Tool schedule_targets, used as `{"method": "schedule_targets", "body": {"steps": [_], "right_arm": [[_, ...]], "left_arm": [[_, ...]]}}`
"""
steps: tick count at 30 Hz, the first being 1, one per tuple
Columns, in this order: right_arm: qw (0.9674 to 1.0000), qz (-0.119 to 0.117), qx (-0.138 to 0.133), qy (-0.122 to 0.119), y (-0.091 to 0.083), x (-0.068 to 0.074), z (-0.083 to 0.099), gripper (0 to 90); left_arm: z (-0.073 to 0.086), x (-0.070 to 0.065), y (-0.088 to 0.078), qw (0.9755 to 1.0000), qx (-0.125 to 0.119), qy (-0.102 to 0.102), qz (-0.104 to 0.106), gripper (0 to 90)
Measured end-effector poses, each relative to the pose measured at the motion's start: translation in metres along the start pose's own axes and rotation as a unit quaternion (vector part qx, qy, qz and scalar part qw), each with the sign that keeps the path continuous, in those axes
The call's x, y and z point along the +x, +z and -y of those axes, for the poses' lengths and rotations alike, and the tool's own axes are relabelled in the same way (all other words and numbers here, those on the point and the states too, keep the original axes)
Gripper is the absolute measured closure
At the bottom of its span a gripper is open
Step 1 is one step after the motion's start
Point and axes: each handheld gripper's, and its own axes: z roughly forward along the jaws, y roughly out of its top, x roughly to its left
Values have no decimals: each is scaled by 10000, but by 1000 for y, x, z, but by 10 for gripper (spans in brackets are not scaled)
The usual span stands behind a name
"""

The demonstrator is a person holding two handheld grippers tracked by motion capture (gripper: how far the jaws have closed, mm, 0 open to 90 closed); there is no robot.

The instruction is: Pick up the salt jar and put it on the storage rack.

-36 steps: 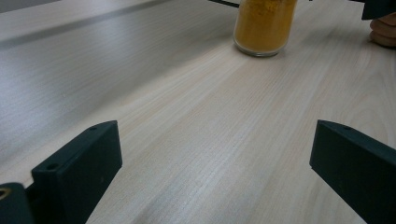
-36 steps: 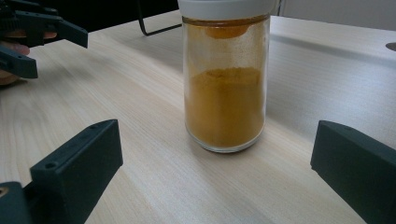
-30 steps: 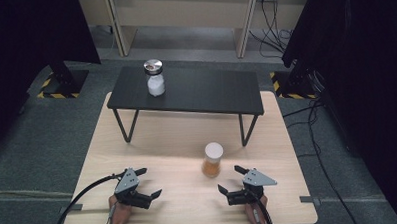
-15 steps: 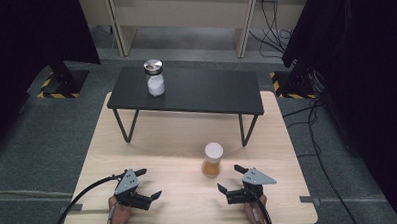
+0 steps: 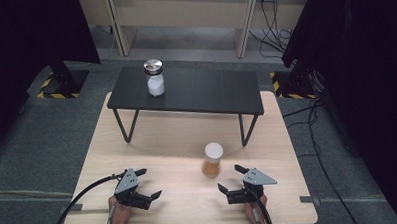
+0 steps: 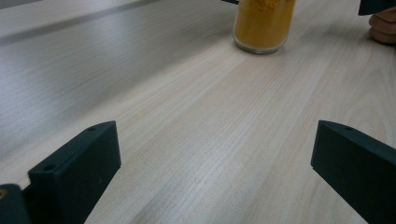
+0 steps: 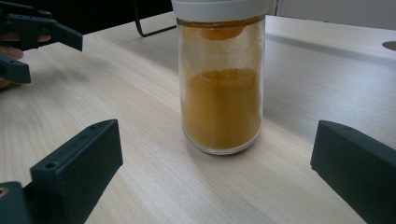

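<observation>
Right gripper [image 5: 235, 179] is held with its jaws spread wide, empty, low over the pale wooden worktop [image 5: 177, 142]. Just ahead of it, centred between the jaws, a clear glass jar of orange-yellow powder with a white lid [image 7: 221, 81] is seen standing upright. Left gripper [image 5: 148, 183] is likewise spread and empty, the jar well ahead of it. The jar is best approached level and clasped at mid-body, below the lid, so tipping is avoided.

No visible shift — left tool [image 5: 148, 183], right tool [image 5: 229, 177], jar [image 5: 212, 160] all as before.
</observation>
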Motion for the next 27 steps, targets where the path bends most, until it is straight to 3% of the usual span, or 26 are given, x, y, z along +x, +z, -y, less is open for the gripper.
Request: {"method": "schedule_targets", "body": {"steps": [27], "right_arm": [[9998, 175, -79, 91, -3, 4, 3, 20]], "left_arm": [[1, 1, 0, 10000, -36, 24, 21, 7]]}}
